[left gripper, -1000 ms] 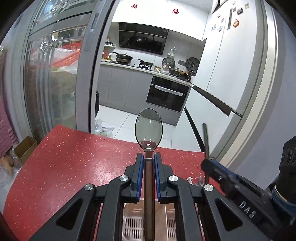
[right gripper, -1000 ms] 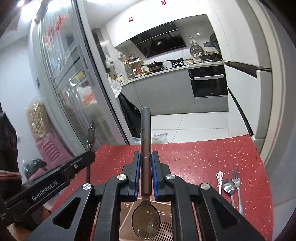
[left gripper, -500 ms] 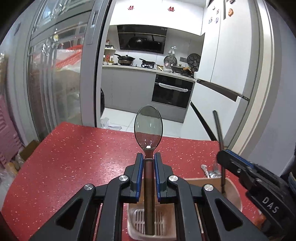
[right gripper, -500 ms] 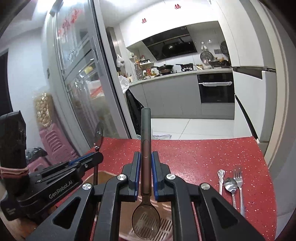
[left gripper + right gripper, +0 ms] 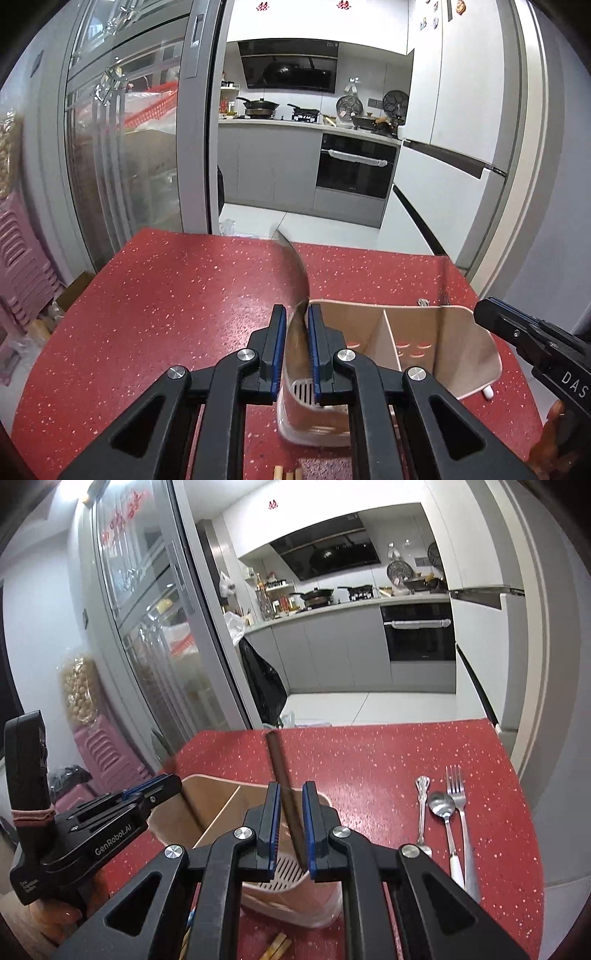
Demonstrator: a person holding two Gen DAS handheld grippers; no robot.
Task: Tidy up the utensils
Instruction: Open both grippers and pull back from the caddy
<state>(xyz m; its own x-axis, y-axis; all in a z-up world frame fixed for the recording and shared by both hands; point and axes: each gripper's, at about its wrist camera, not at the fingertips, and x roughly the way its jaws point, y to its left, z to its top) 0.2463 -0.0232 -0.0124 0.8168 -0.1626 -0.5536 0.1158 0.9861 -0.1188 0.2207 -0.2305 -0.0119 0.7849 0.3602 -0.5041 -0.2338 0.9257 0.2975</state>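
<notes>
Spoon [image 5: 295, 280] turned edge-on, bowl up, handle down

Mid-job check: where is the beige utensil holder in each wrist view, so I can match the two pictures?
Left wrist view: the utensil holder sits low, right of centre, its divider running away from the camera.
Right wrist view: the utensil holder sits low, left of centre.
Shared landmark: the black oven in the kitchen behind, upper right of centre in both.
</notes>
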